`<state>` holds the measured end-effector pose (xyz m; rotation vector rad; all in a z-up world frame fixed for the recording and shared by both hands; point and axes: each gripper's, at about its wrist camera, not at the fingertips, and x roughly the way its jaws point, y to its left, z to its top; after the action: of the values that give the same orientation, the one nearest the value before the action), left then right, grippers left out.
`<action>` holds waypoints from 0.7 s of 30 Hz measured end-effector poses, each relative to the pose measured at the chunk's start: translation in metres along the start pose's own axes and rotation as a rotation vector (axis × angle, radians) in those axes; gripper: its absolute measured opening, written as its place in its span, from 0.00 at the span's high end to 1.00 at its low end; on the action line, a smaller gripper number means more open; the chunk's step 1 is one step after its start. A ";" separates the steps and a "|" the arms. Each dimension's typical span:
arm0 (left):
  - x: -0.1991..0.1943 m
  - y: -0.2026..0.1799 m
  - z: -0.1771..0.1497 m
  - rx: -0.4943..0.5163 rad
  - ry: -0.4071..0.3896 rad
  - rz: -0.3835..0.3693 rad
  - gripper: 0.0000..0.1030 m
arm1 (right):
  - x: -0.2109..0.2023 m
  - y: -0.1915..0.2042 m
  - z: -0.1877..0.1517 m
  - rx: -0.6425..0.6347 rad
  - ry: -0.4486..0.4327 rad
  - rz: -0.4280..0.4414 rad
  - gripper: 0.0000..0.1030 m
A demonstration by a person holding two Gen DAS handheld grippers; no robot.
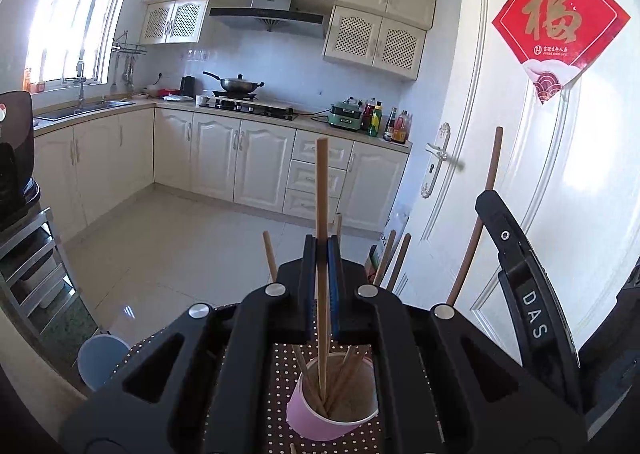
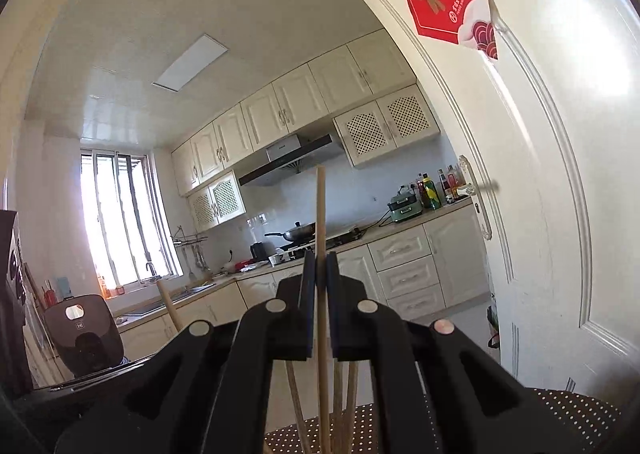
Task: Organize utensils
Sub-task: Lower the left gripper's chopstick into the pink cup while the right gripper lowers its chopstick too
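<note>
The left gripper (image 1: 322,250) is sitting nearest the left wrist lens, its jaws pinched tight on one pale chopstick (image 1: 322,214) that is standing upright between the pads. The stick's lower end is reaching down into a pink cup (image 1: 316,420) at 6 o'clock from the jaws; the cup is standing on a dotted cloth (image 1: 256,382). More chopsticks (image 1: 348,370) are leaning inside the cup, their tops poking out at 9 and 3 o'clock of the jaws. At 3 o'clock the right gripper (image 1: 486,196) is showing side-on, with a brown chopstick (image 1: 476,222) running up past it.

In the right wrist view that gripper (image 2: 319,262) is clamping its own chopstick (image 2: 320,214) upright. Other sticks (image 2: 348,394) are rising at 6 o'clock below its jaws, over the same cloth (image 2: 560,414). A white door (image 2: 540,174) is filling 3 o'clock, and a cooker (image 2: 86,334) is sitting at 9 o'clock.
</note>
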<state>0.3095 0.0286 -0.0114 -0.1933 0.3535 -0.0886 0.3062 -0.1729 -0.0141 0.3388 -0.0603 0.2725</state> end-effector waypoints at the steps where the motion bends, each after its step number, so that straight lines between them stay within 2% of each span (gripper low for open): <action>1: 0.002 0.000 -0.002 -0.001 0.009 -0.001 0.94 | 0.001 -0.002 -0.002 0.010 0.005 -0.004 0.96; 8: 0.019 0.006 -0.016 -0.032 0.068 0.002 0.94 | 0.011 -0.011 -0.025 0.039 0.061 -0.045 0.96; 12: 0.025 0.010 -0.019 -0.044 0.084 0.004 0.94 | 0.011 -0.016 -0.025 0.087 0.065 -0.048 0.96; 17: 0.027 0.011 -0.020 -0.051 0.088 -0.006 0.94 | 0.006 -0.010 -0.002 0.084 0.006 -0.031 0.96; 21: 0.026 0.011 -0.019 -0.049 0.081 -0.010 0.94 | 0.007 -0.005 -0.006 0.050 -0.016 -0.038 0.96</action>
<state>0.3277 0.0332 -0.0403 -0.2401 0.4353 -0.0977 0.3147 -0.1735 -0.0206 0.3918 -0.0626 0.2336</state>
